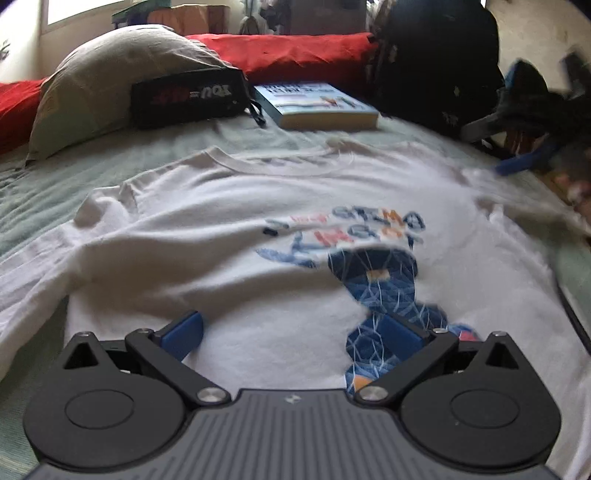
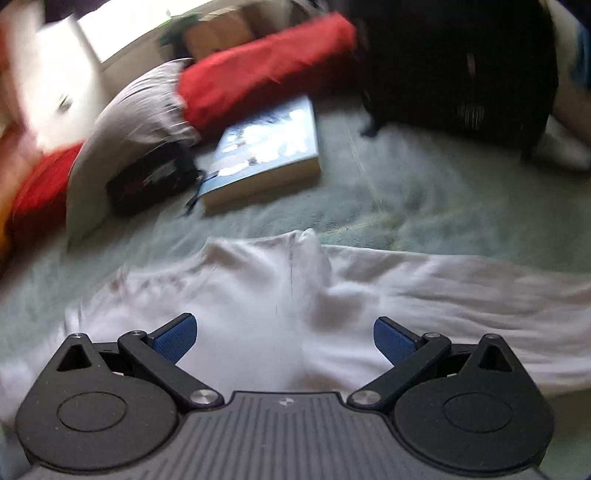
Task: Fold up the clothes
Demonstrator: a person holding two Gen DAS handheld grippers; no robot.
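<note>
Lying face-up on the green bedspread (image 1: 33, 199), the white T-shirt (image 1: 229, 229) rests just short of the book (image 1: 317, 107). Left gripper (image 1: 291, 336) and right gripper (image 2: 284, 339) hover above it, jaws spread, empty. Risk: pinching one layer only, or snagging bedspread, skewing the fold.

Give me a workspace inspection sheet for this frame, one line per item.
Surface: bed with pale green cover, rumpled.
Job's things: white T-shirt spread print side up, wrinkled, not yet folded.
Clutter: book, black pouch, grey pillow, red bedding and black backpack, all beyond the collar.
Grippers: left gripper open above the shirt; right gripper open above white cloth; neither holds anything.
Cables: nothing seen.
Surroundings: window at upper left; right wrist view blurred.
</note>
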